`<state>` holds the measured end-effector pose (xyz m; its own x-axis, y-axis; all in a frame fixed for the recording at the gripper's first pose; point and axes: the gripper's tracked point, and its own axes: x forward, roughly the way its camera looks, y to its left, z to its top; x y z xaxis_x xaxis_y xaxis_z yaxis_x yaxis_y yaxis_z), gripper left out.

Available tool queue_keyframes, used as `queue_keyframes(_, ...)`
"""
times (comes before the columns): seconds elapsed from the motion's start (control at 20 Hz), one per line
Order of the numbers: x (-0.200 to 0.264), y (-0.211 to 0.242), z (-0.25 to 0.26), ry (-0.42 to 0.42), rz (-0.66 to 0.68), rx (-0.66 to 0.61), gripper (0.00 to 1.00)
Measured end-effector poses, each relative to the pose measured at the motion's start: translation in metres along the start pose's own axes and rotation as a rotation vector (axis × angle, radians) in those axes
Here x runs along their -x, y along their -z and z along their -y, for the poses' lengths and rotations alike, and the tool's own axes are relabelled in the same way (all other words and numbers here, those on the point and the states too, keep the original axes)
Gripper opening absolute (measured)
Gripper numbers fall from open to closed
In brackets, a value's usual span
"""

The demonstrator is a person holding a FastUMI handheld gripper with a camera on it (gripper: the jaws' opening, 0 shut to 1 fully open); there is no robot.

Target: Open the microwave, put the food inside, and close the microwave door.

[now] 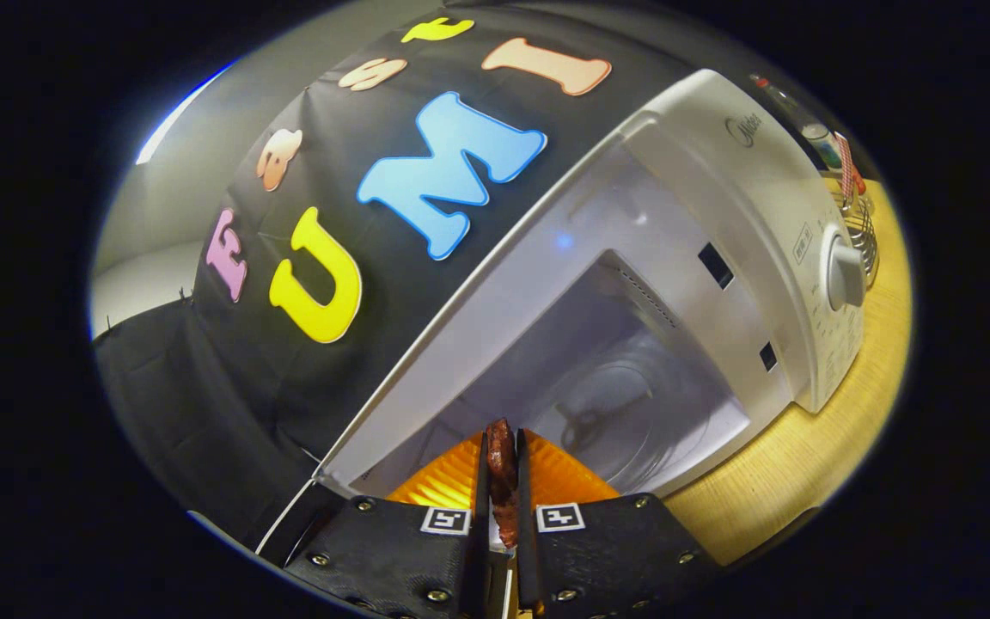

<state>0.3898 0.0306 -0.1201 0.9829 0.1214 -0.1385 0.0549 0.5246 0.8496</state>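
**Food in the tool, microwave open ahead**

The tool is closed narrow, both fingers pressing on a dark brown piece of food held between them. Just ahead lies the open cavity of the microwave, with its glass turntable beyond the fingertips. The step in hand looks like putting the food inside; next, I judge, carry it forward over the turntable and let go. Nothing blocks the opening. To the right of the tool, beyond the control knob, a wire rack stands on the wooden surface.

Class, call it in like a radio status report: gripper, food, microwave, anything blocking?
Hand-held gripper shut on food. Microwave open, cavity just ahead. Nothing seen blocking the way in.
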Motion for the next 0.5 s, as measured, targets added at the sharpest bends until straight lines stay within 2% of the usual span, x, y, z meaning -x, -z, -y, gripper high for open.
queue_keyframes(0.2,-0.024,0.004,0.008,0.018,0.02,-0.084,0.13)
queue_keyframes(0.5,-0.044,0.011,0.014,0.057,0.049,-0.11,0.13)
